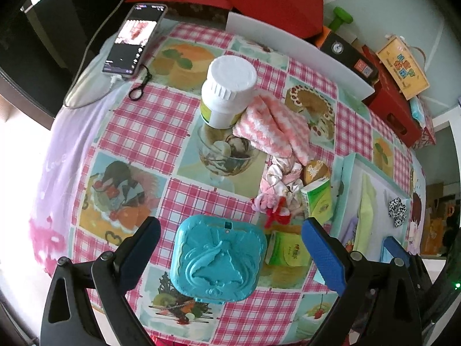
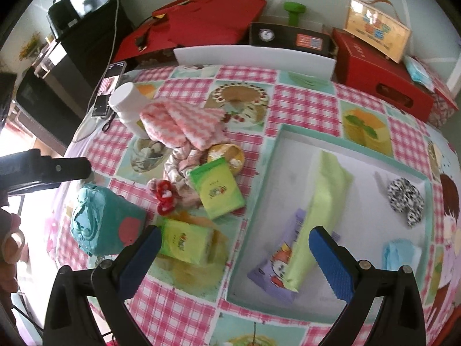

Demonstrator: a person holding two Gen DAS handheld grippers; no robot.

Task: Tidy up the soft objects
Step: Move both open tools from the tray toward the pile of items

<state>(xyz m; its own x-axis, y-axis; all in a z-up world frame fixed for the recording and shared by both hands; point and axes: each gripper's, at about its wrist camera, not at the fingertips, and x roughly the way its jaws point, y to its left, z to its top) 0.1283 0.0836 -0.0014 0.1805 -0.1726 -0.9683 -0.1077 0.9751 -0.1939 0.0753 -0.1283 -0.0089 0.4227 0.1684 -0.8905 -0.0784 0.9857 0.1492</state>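
My left gripper (image 1: 230,239) is open, its jaws on either side of a turquoise box (image 1: 217,258) with a dolphin relief, above it. My right gripper (image 2: 233,242) is open and empty, over the left edge of the shallow teal-rimmed tray (image 2: 278,137). In the tray lie a light green cloth (image 2: 319,210), a purple packet (image 2: 281,262), a black-and-white scrunchie (image 2: 404,199) and a blue mask (image 2: 400,255). On the table a pink-white towel (image 1: 273,124) lies against a white bottle (image 1: 227,92), with a satin scrunchie (image 1: 281,178), a red hair tie (image 2: 164,197) and two green tissue packs (image 2: 217,191) (image 2: 184,243).
A phone (image 1: 134,39) on a cable lies at the far left of the checked tablecloth (image 1: 149,124). A white board (image 2: 253,54), red boxes (image 2: 380,69), a black box and a wooden bag stand along the back. A round yellow object (image 2: 227,154) sits by the towel.
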